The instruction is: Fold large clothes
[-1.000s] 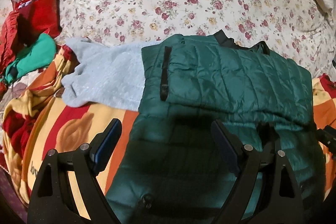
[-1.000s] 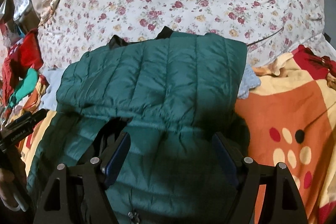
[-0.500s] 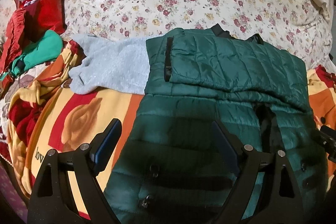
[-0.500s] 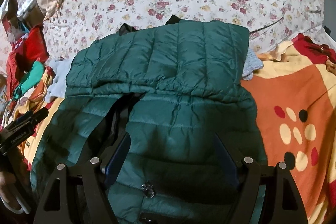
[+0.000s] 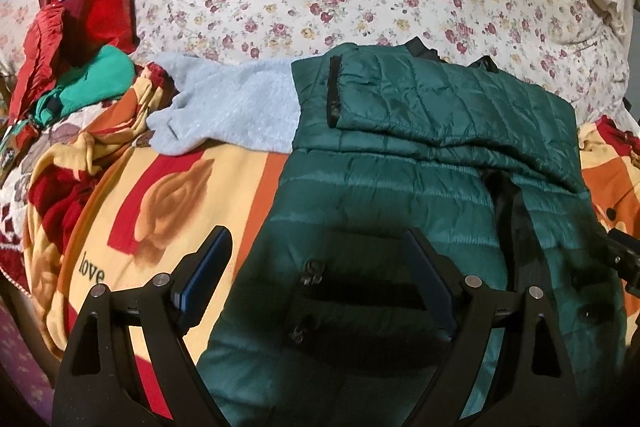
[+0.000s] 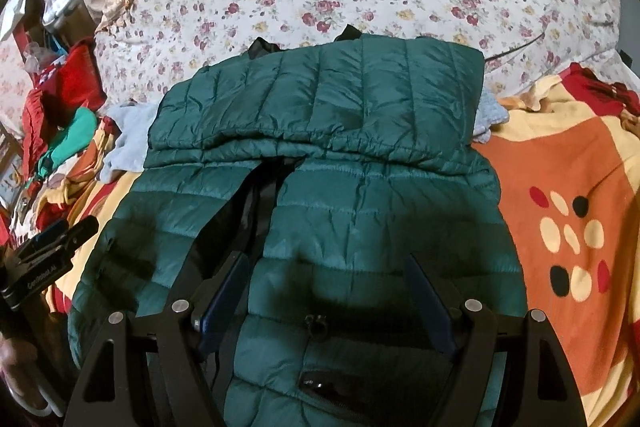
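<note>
Left wrist view: left gripper (image 5: 316, 283) apart, empty, over jacket (image 5: 400, 227) hem. Right gripper (image 6: 326, 293) likewise apart. Jacket flat on bed blanket (image 6: 568, 187); sleeves folded across chest. Body fold apparently left. Grey sweater (image 5: 224, 115) beyond, unfolded.

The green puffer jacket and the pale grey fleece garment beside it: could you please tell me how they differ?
The green puffer jacket is shiny and quilted; the grey fleece garment is matte and fuzzy. The jacket lies flat with its sleeves folded across; the fleece is rumpled, partly tucked under the jacket. The jacket shows zippers; the fleece shows none. Both rest on the patterned blanket.
</note>
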